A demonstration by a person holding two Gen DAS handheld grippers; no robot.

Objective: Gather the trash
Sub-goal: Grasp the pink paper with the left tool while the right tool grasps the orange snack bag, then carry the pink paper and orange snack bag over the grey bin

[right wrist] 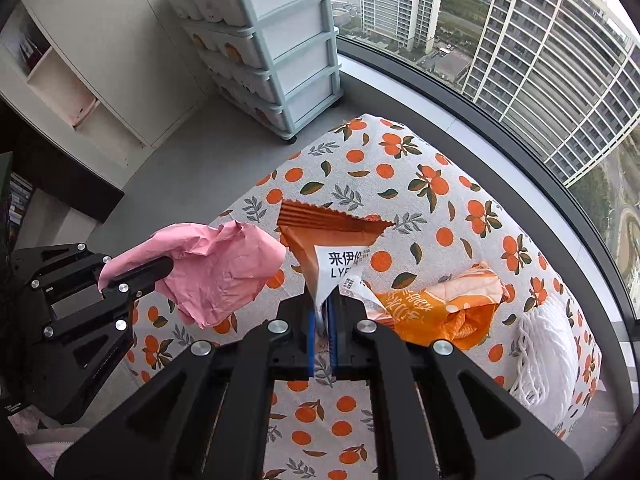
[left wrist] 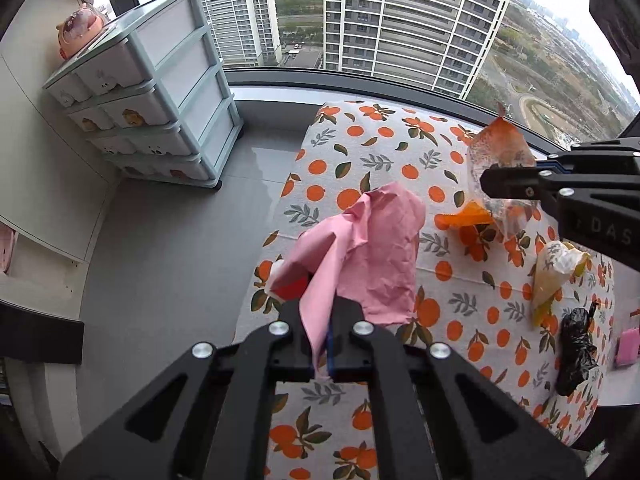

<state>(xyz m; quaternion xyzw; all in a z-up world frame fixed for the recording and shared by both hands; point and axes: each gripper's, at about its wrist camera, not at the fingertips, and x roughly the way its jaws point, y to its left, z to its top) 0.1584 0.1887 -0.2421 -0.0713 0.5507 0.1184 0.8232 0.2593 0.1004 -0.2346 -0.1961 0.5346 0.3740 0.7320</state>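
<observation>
Left wrist view: we look forward and down along the left gripper (left wrist: 320,344), its fingers close at bottom centre, over the near-left edge of the orange-print tablecloth (left wrist: 384,152) toward the window (left wrist: 400,20). Right wrist view: we sit close behind the right gripper (right wrist: 322,320), angled down across the same cloth (right wrist: 400,168). Shared ground: cloth, blue drawer unit (left wrist: 160,92) (right wrist: 280,40), tower blocks outside. Each view catches the other gripper at its edge (left wrist: 520,182) (right wrist: 132,280).

Drawer unit (left wrist: 160,92) (pale blue) beside orange-print tablecloth (left wrist: 384,148), window (left wrist: 400,20).
</observation>
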